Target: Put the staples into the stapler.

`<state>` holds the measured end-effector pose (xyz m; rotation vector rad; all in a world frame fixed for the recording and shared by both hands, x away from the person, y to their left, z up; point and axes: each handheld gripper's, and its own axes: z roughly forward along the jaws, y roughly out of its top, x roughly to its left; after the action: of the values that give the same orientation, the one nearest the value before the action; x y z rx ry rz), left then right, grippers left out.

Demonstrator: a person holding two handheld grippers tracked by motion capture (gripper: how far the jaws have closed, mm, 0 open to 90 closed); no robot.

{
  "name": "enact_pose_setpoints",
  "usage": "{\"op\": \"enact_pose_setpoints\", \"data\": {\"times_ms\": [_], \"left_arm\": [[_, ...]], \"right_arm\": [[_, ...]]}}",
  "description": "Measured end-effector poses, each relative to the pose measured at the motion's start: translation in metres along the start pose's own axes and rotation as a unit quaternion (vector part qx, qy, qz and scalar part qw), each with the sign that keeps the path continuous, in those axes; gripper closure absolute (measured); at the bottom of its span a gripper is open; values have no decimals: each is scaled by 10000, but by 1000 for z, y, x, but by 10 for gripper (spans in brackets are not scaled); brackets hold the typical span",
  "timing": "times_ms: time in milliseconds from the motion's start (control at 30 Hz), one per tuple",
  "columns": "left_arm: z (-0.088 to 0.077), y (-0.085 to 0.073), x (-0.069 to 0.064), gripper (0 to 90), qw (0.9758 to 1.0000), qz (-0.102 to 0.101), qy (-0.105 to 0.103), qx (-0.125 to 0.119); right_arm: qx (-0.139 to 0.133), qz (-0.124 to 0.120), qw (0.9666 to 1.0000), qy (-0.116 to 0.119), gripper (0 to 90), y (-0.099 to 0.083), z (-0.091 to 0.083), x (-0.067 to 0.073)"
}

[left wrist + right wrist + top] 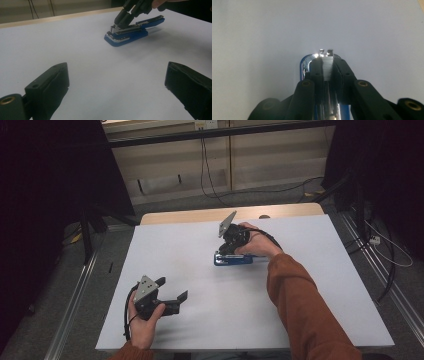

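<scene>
A blue stapler (233, 260) lies on the white table (310, 295), a little past its middle. Its blue lid (150, 20) is tipped up and back, so the metal staple channel (125, 29) is bare. My right gripper (223, 251) comes down on the stapler's front end and is shut on the metal channel. In the right gripper view the jaws pinch a silver strip of staples (327, 68) above the blue base (302, 65). My left gripper (172, 288) is open near the table's front left, holding nothing and pointing toward the stapler (123, 40).
The table's wooden far edge (200, 215) shows beyond the white sheet. Cables (207, 175) hang and trail on the floor behind. Metal rails (75, 295) run along the floor on both sides, and dark curtains stand at left and right.
</scene>
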<state>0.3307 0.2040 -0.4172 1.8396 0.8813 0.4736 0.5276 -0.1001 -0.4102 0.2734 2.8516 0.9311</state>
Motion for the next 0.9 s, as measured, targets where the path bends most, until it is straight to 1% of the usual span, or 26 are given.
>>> {"op": "enact_pose_setpoints", "data": {"times_ms": [100,200,467,700,733,767,800,867,900], "left_arm": [[0,0,0,57,10000,-4,-5,4],[0,0,0,57,10000,-8,10,10],[0,0,0,57,10000,1,1,2],[0,0,0,56,10000,-3,2,3],[0,0,0,56,10000,-4,12,11],[0,0,0,56,10000,-6,12,13],[0,0,0,56,10000,-4,12,12],[0,0,0,56,10000,-5,11,13],[0,0,0,56,10000,-3,13,11]], "right_arm": [[-9,-5,10000,24,784,-1,1,0],[-9,61,10000,14,780,0,2,0],[-13,98,10000,6,766,0,2,0],[-96,147,9998,-6,744,0,2,0],[-103,147,9998,-11,733,0,2,0],[-107,174,9998,-16,703,0,2,0],[-116,232,9997,-40,682,0,2,0],[-157,298,9994,-43,667,0,1,0],[-171,352,9992,-69,633,0,1,-1]]}}
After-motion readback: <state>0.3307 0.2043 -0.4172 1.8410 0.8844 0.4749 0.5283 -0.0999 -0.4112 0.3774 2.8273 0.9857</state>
